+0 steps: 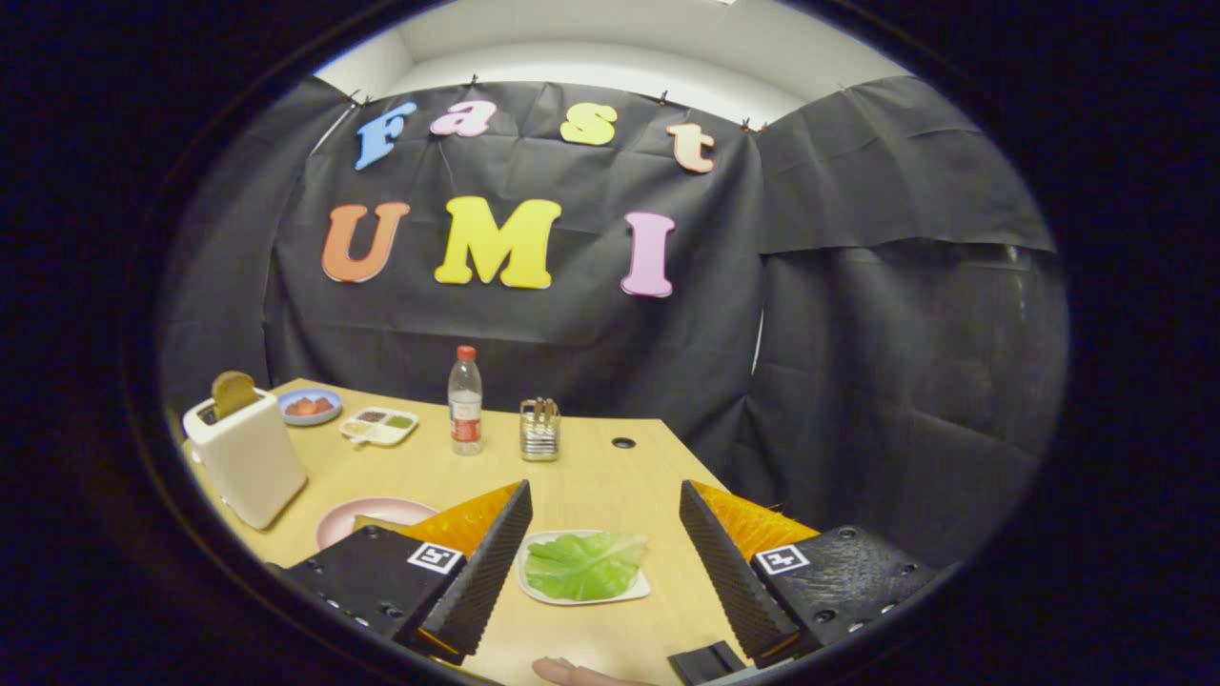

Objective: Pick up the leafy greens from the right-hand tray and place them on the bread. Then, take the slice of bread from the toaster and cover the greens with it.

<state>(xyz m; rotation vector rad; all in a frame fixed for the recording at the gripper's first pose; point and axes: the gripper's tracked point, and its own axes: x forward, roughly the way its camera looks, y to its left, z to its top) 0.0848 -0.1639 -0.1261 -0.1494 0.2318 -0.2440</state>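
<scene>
Leafy greens: lying on tray near bench's front edge; gripper hovering, fingers spread wide either side. Pick-up step pending; descent and closing likely needed.

Matt light-wood table; ribbed black rubber-like tongs, jaws apart; glossy cream plastic toaster; clear plastic bottle

Flat leafy greens on tray; toast upright in toaster.

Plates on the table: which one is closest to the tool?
The white plate holding the green leaf, between the open tool's fingers. The pink plate and blue plate sit farther off.
</scene>
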